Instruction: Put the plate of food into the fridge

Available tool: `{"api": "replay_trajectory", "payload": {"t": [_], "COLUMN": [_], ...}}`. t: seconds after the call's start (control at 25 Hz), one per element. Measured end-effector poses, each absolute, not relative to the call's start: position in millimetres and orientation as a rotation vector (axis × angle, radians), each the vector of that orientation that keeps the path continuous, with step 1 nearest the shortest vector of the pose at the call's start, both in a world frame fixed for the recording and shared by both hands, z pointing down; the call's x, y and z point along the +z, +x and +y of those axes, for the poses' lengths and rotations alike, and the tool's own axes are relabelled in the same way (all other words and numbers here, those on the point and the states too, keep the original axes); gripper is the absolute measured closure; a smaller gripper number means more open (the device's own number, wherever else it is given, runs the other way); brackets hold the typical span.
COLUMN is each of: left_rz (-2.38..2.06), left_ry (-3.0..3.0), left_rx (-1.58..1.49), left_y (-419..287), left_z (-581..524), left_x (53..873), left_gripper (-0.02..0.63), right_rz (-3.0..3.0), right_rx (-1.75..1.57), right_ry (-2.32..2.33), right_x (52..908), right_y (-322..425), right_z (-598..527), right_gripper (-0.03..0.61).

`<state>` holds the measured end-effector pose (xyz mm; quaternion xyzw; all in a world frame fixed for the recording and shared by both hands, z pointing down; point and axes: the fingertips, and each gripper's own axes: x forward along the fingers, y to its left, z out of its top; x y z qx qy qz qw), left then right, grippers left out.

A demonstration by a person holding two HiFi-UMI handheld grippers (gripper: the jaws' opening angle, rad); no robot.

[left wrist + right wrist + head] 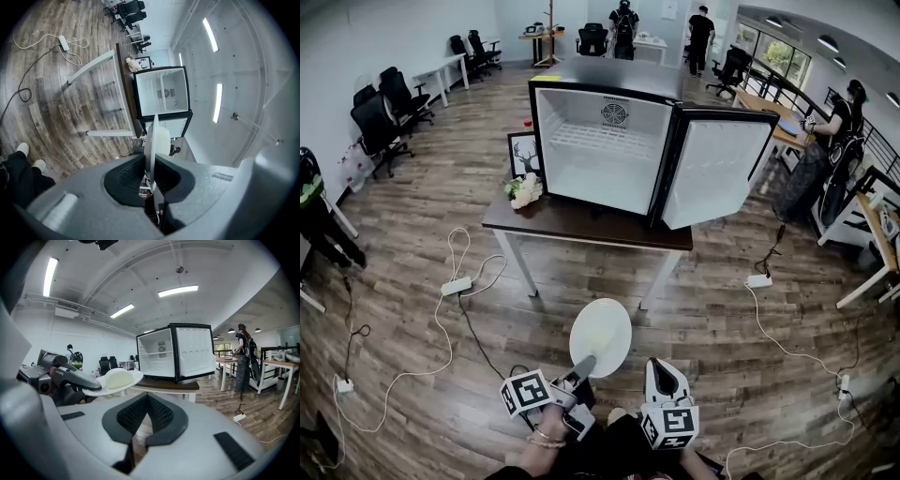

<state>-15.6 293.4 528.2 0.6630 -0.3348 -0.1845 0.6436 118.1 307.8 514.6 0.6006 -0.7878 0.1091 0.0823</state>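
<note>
A white plate (600, 337) carrying a pale mound of food (116, 378) hangs over the floor in front of the table (581, 225). My left gripper (584, 365) is shut on its near rim; in the left gripper view the plate (151, 140) stands edge-on between the jaws of that gripper (151, 162). The small black fridge (600, 141) stands on the table with its door (714, 169) swung open to the right and its white inside bare. My right gripper (662, 367) hovers just right of the plate, shut and empty (146, 394).
White flowers (525, 190) and a framed picture (523, 153) sit on the table left of the fridge. Power strips (457, 286) (759, 280) and cables lie on the wood floor. Office chairs (380, 122) line the left wall; people stand at desks at the back and right.
</note>
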Motion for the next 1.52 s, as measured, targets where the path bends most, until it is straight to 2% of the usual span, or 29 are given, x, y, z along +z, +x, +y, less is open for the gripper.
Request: {"api": "replay_trajectory", "payload": {"t": [0.76, 1.52], "left_rz": [-0.742, -0.789], "left_ry": [1.506, 1.479], "left_rx": [-0.414, -0.477], "left_y": [-59.3, -11.1], "left_z": [279.8, 157.9], "left_x": [529.7, 527.6], "left_gripper": [0.572, 0.569], "right_rz": [-2.356, -2.442], "right_rx": [0.274, 0.304], "right_ry": [1.764, 1.603], "right_x": [522.5, 525.4], "right_y": [64.1, 107.9], "right_z": [296.2, 154.0], "right_gripper": [0.571, 0.571]}}
